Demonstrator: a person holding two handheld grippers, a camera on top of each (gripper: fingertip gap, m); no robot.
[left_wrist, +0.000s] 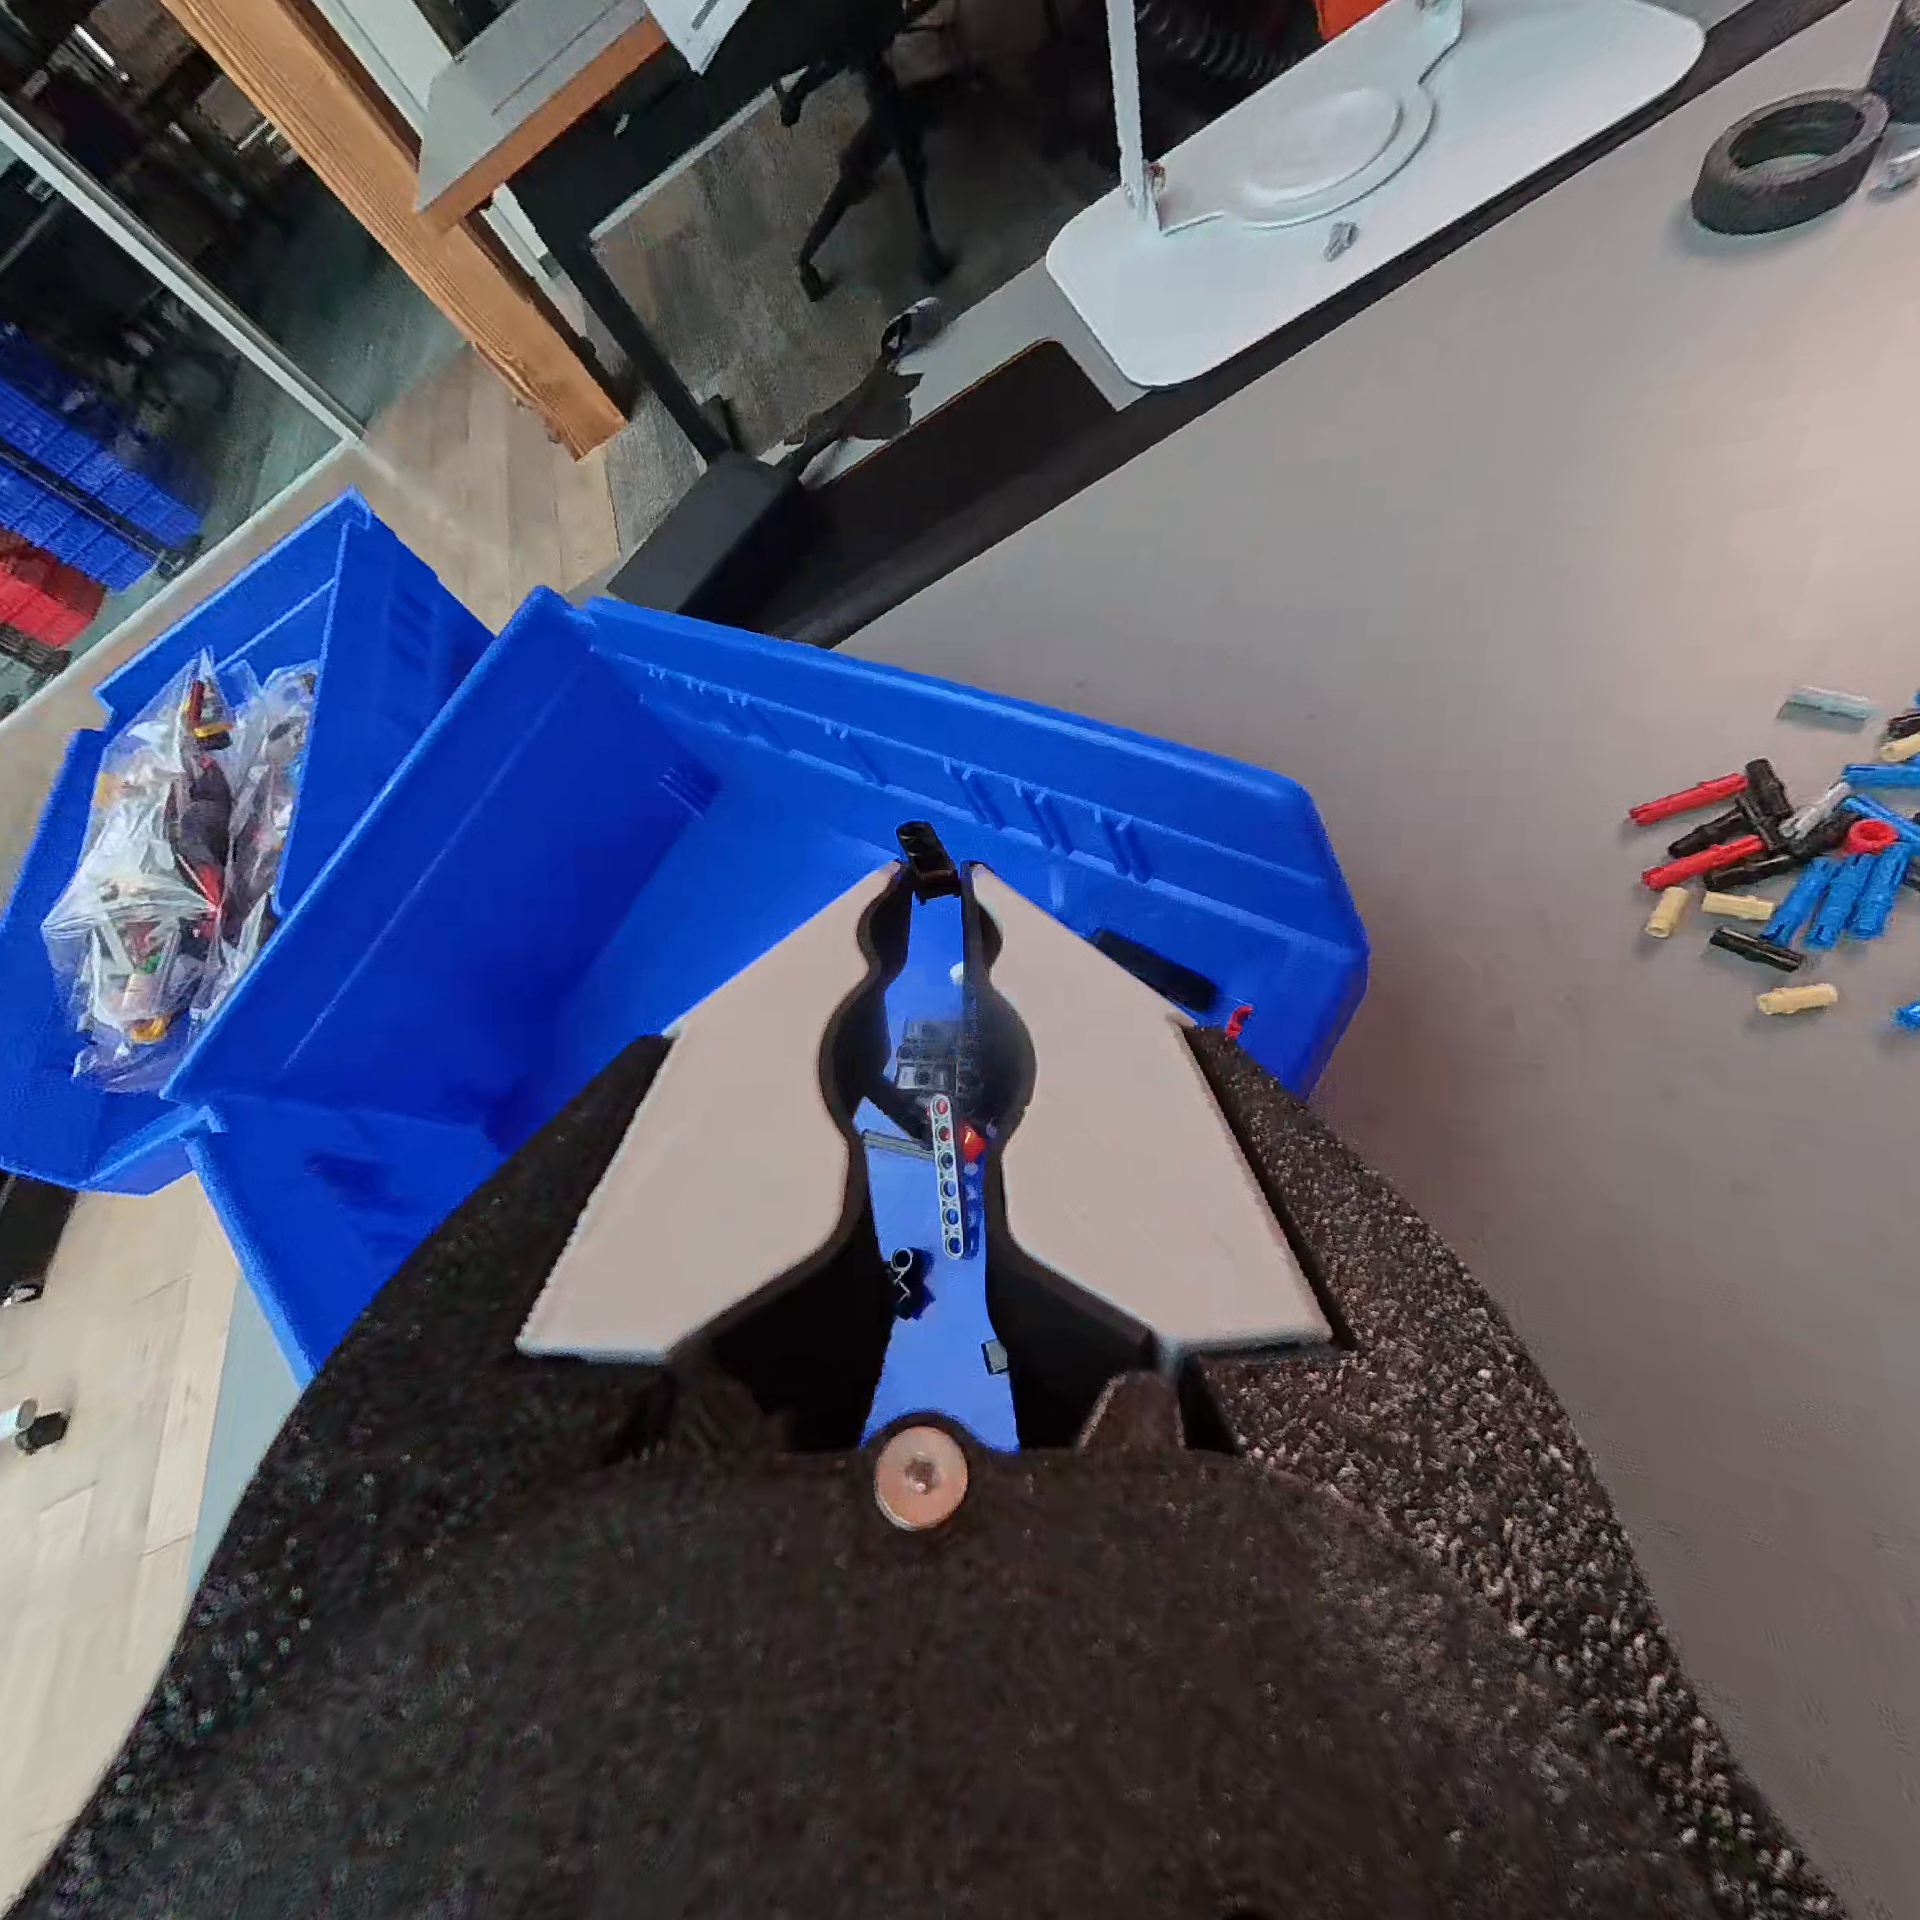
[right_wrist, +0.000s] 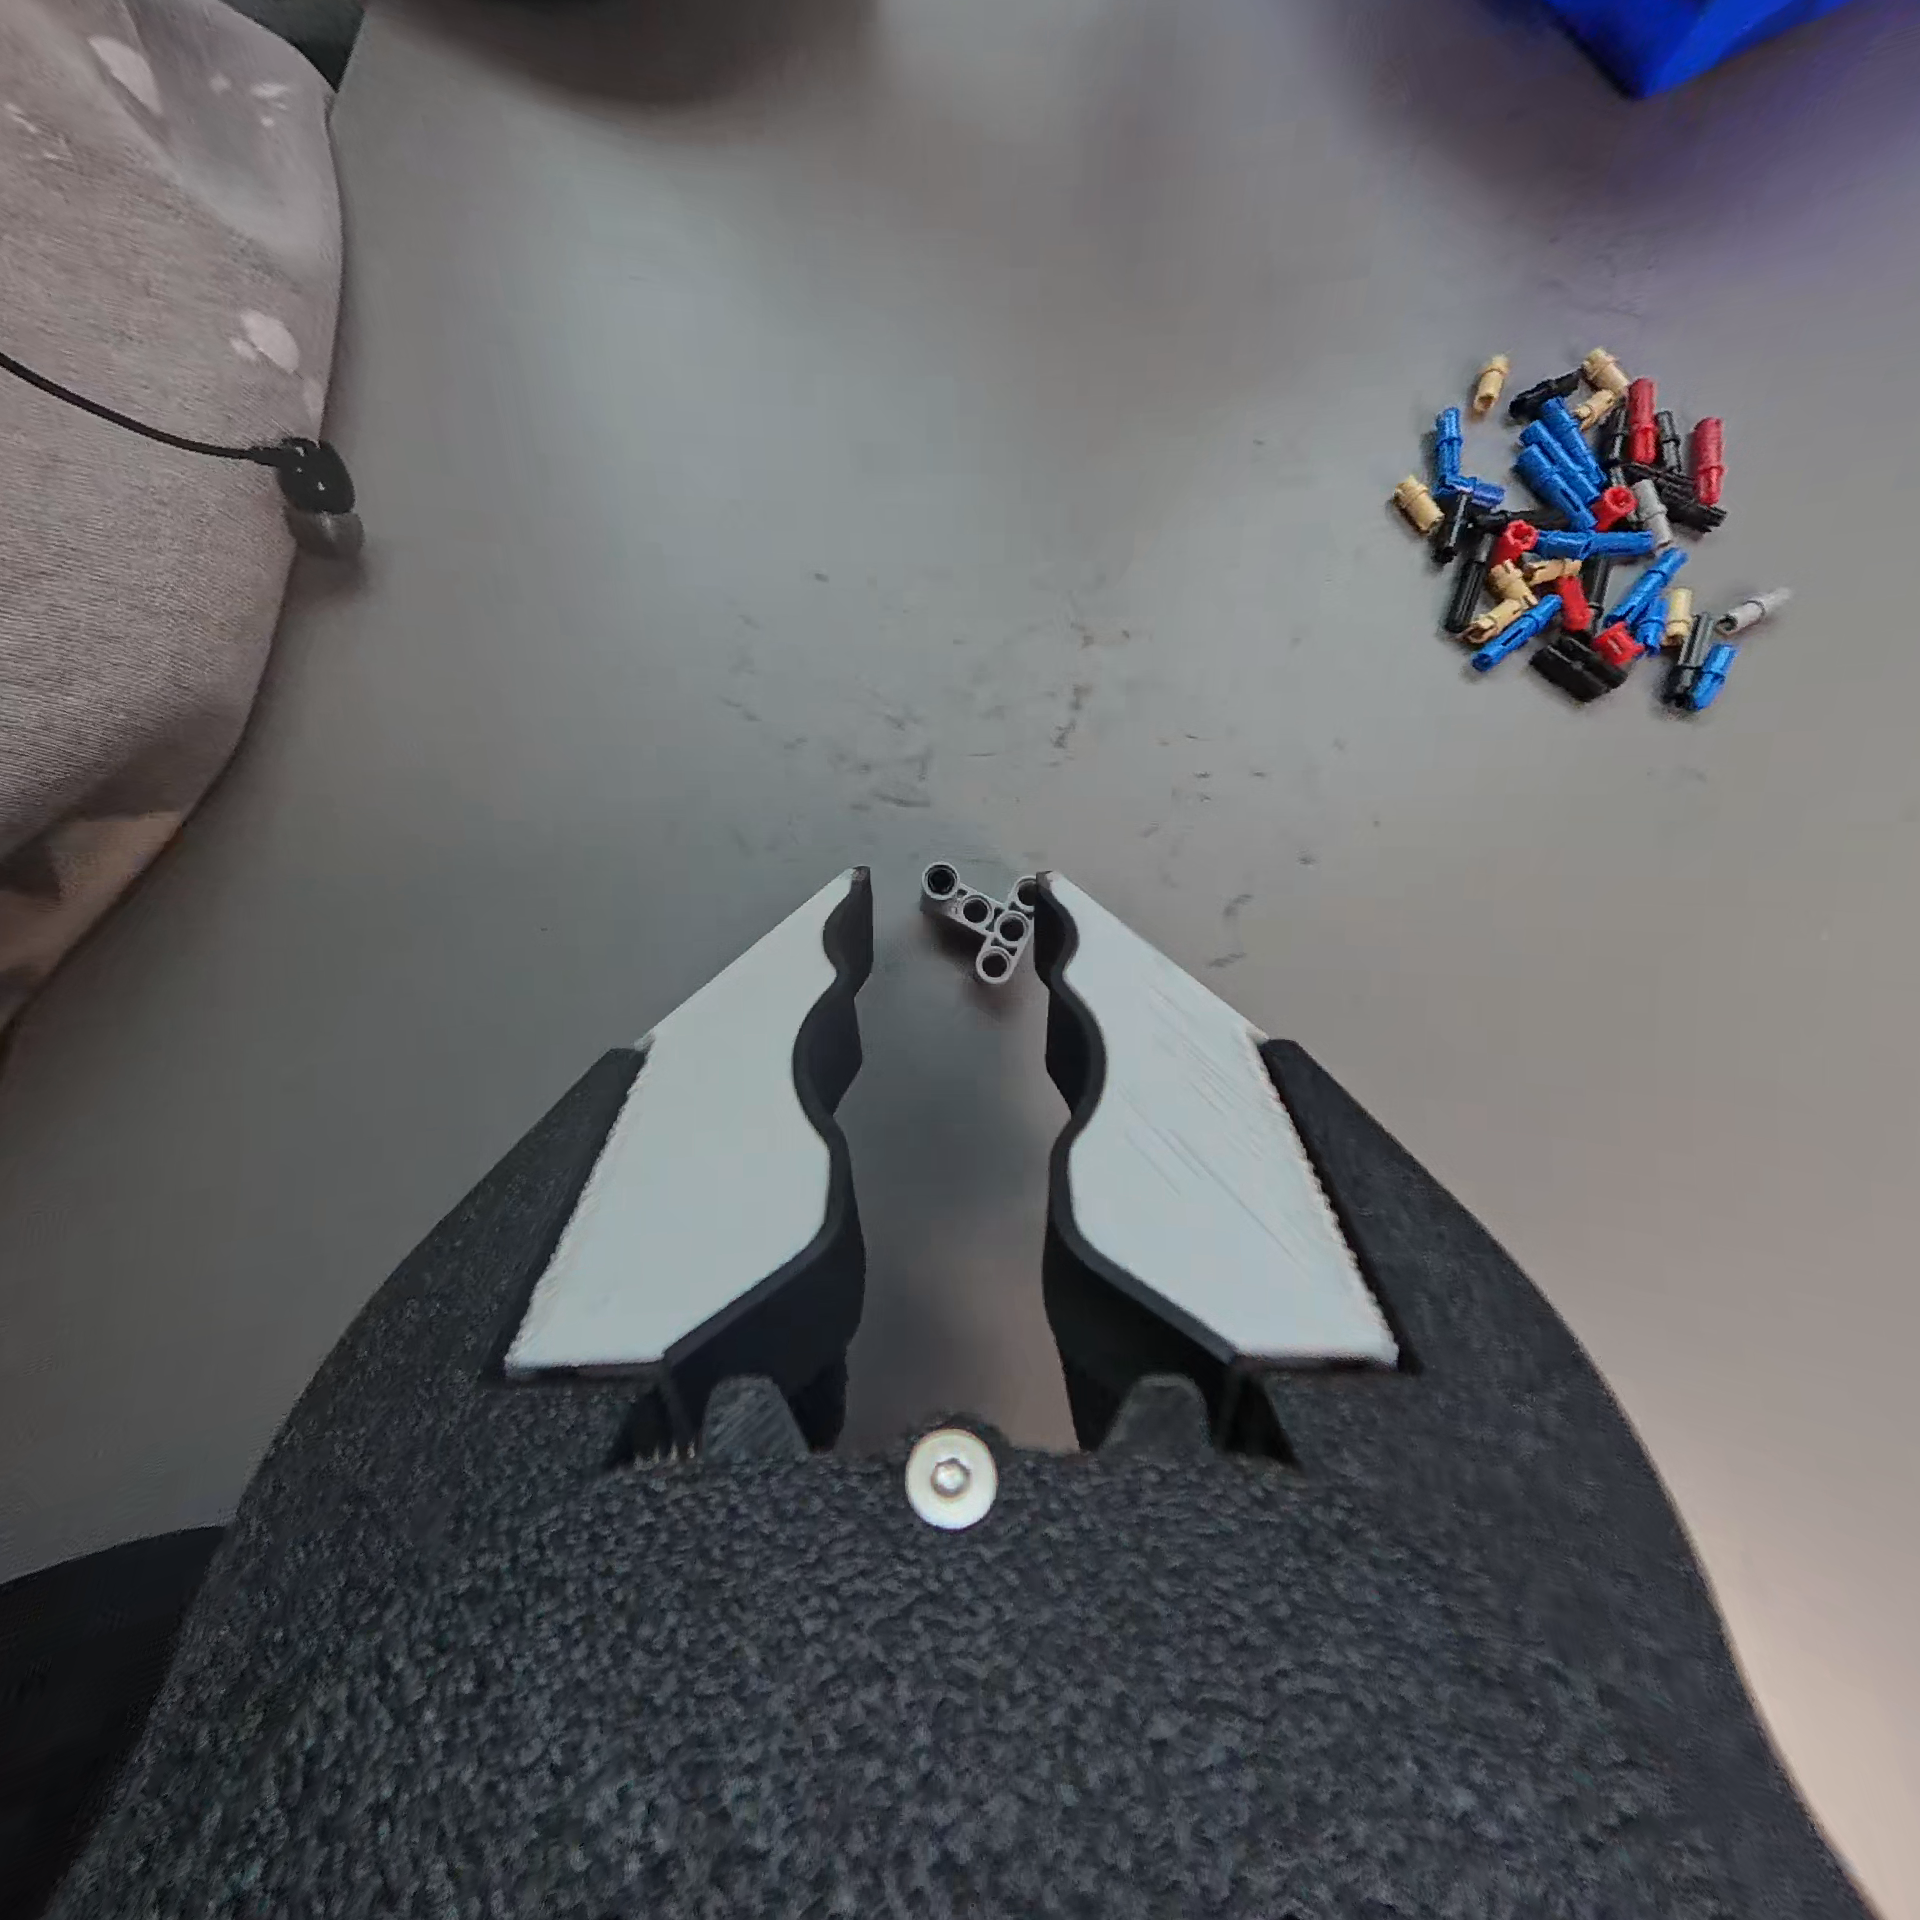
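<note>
Left gripper (left_wrist: 930, 871): jaws narrow, pinching small black peg (left_wrist: 924, 854) at tips, above blue bin (left_wrist: 1039, 758); grey holed strip (left_wrist: 948, 1174) lies inside.

Right gripper (right_wrist: 951, 883): jaws wide, low over surface (right_wrist: 831, 416), grey holed bracket (right_wrist: 982, 920) between tips, touching right one. Advice: centre bracket before closing.

Peg pile (right_wrist: 1579, 530): far right.

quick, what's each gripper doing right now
Left gripper: shut on a small black piece.
Right gripper: open, a grey angled beam between its tips.
</note>
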